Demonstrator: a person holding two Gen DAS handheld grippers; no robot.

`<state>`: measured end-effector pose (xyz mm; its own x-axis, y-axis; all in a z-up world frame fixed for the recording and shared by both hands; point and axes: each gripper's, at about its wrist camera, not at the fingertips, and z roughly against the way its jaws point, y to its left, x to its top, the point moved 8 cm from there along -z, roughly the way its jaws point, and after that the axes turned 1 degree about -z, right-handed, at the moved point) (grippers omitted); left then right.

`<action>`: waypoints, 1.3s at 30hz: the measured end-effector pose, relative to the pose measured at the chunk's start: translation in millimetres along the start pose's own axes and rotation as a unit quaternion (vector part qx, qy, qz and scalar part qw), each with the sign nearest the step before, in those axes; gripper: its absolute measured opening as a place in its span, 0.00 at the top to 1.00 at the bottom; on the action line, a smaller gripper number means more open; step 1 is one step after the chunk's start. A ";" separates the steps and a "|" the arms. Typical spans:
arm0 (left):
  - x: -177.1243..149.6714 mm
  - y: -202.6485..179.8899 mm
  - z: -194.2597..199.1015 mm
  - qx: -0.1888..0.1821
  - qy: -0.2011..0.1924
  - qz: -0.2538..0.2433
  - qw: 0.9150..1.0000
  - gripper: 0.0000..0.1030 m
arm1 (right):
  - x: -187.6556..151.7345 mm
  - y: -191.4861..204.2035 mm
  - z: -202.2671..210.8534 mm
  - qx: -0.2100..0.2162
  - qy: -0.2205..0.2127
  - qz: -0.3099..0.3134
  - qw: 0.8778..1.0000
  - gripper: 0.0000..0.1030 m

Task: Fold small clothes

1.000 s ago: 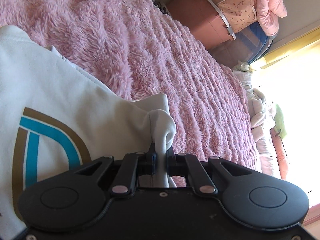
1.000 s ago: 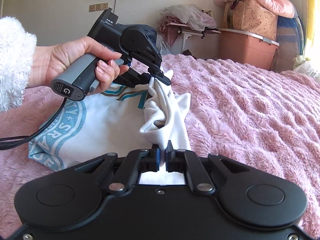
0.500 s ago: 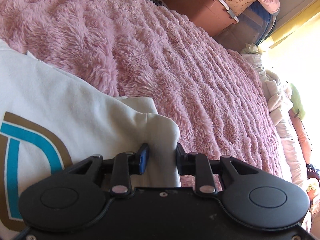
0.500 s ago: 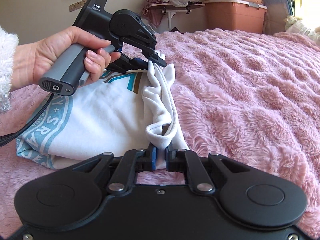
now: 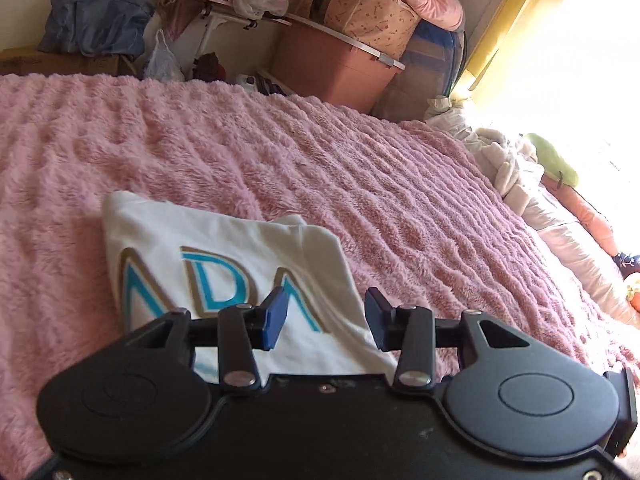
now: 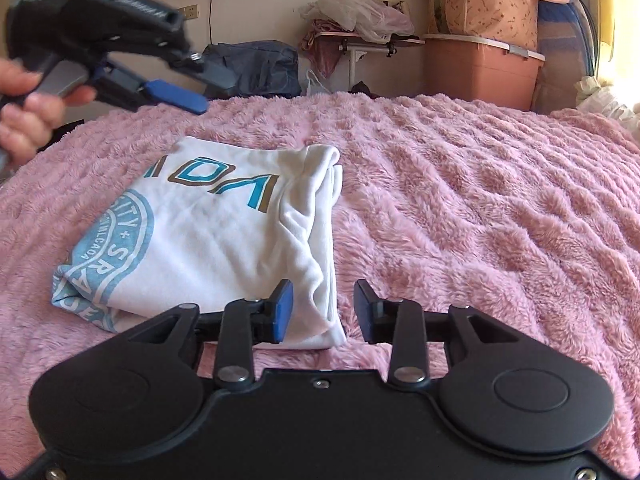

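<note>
A white shirt [image 6: 216, 240] with blue and gold print lies folded on the pink fluffy blanket [image 6: 480, 220]; it also shows in the left wrist view [image 5: 224, 264]. My right gripper [image 6: 323, 310] is open and empty, just above the shirt's near right corner. My left gripper [image 5: 325, 318] is open and empty, raised above the shirt's edge. In the right wrist view the left gripper [image 6: 200, 88] hangs in the air at the upper left, held by a hand, apart from the shirt.
The blanket covers the bed. Behind the bed stand a pink storage bin [image 6: 480, 68] with bags on top, a small table [image 6: 360, 40] with clothes, and a dark bag [image 6: 256, 68]. Bedding [image 5: 560, 208] lies along the right bed edge.
Both grippers have opened and let go of the shirt's folded sleeve. The shirt now lies flat. Both grippers have pulled back, and the left one has lifted up to the left.
</note>
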<state>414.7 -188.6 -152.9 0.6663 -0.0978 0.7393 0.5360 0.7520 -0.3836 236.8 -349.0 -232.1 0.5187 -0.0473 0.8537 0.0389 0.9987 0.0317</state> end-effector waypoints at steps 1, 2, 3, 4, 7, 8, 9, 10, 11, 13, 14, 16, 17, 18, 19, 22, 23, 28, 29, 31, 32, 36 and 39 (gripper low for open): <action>-12.5 8.0 14.5 0.015 -0.005 -0.004 1.000 0.57 | 3.8 0.6 -2.0 0.011 0.000 -0.004 1.000 0.65; -23.3 15.3 25.2 0.029 -0.009 -0.005 1.000 0.57 | 6.5 1.7 -5.3 0.020 0.005 -0.006 1.000 0.63; -39.0 23.8 36.4 0.046 -0.012 -0.003 0.999 0.57 | 8.2 1.7 -9.9 0.022 0.010 -0.009 1.000 0.62; -53.8 29.6 45.3 0.059 -0.016 0.001 0.998 0.57 | 8.7 1.0 -15.3 0.017 0.018 -0.010 1.000 0.62; -95.9 28.5 63.2 0.116 -0.037 -0.047 0.991 0.57 | 5.5 -1.2 -32.5 0.017 0.041 -0.017 0.999 0.62; -106.5 24.5 64.7 0.128 -0.039 -0.065 0.989 0.57 | 4.4 -1.5 -34.7 0.017 0.044 -0.019 0.999 0.62; -119.0 17.6 61.8 0.134 -0.035 -0.081 0.987 0.57 | 2.8 -1.1 -37.4 0.018 0.048 -0.019 0.998 0.62; -128.8 12.7 58.7 0.134 -0.031 -0.090 0.986 0.57 | 0.6 -0.8 -39.7 0.016 0.053 -0.017 0.998 0.62; -136.4 9.9 55.2 0.134 -0.028 -0.093 0.986 0.57 | -0.9 0.1 -40.8 0.013 0.056 -0.015 0.998 0.62; -144.5 5.2 45.4 0.138 -0.021 -0.097 0.985 0.57 | -2.2 2.3 -40.7 0.010 0.057 -0.007 0.998 0.62; -147.1 4.5 41.8 0.142 -0.019 -0.099 0.985 0.57 | -2.5 3.5 -40.1 0.008 0.056 -0.002 0.998 0.62; -149.8 4.5 35.4 0.145 -0.013 -0.094 0.985 0.56 | -2.9 5.1 -38.8 0.009 0.057 0.001 0.998 0.62; -151.2 6.3 32.8 0.150 -0.010 -0.086 0.985 0.56 | -3.0 5.4 -38.4 0.010 0.057 0.001 0.998 0.62; -151.4 8.4 28.0 0.157 -0.004 -0.076 0.985 0.56 | -3.3 5.5 -38.3 0.010 0.057 0.002 0.998 0.65; -152.6 10.9 25.2 0.162 0.001 -0.070 0.984 0.56 | -4.1 5.6 -38.9 0.010 0.058 0.005 0.998 0.72; -154.7 15.4 21.1 0.167 -0.001 -0.053 0.985 0.57 | -5.9 6.4 -40.3 0.015 0.062 0.010 0.998 0.74; -154.6 16.5 21.7 0.169 -0.004 -0.051 0.984 0.57 | -6.0 6.2 -39.8 0.015 0.061 0.010 0.998 0.74; -152.8 21.0 26.8 0.189 -0.014 -0.024 0.982 0.59 | -9.3 5.4 -34.4 0.014 0.059 0.012 0.998 0.74; -153.5 20.8 24.8 0.187 -0.007 -0.026 0.982 0.59 | -10.1 5.9 -33.5 0.015 0.058 0.015 0.998 0.74; -156.7 20.8 17.0 0.190 0.009 -0.037 0.981 0.63 | -11.1 7.1 -33.3 0.017 0.058 0.021 0.998 0.74; -157.8 20.2 14.3 0.187 0.014 -0.038 0.982 0.65 | -11.6 7.7 -34.0 0.018 0.059 0.024 0.998 0.74; -157.8 17.2 6.5 0.193 0.028 -0.051 0.979 0.93 | -11.7 7.2 -37.6 0.020 0.063 0.016 0.998 0.87; -154.9 13.5 11.8 0.217 0.026 -0.081 0.972 0.95 | -9.5 5.3 -35.9 0.019 0.058 0.007 0.998 0.91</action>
<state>312.7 -155.6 -266.1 0.6223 -0.2631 0.7373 0.3745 0.9271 0.0148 262.7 -343.9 -258.7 0.6147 -0.0324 0.7881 0.0000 0.9992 0.0410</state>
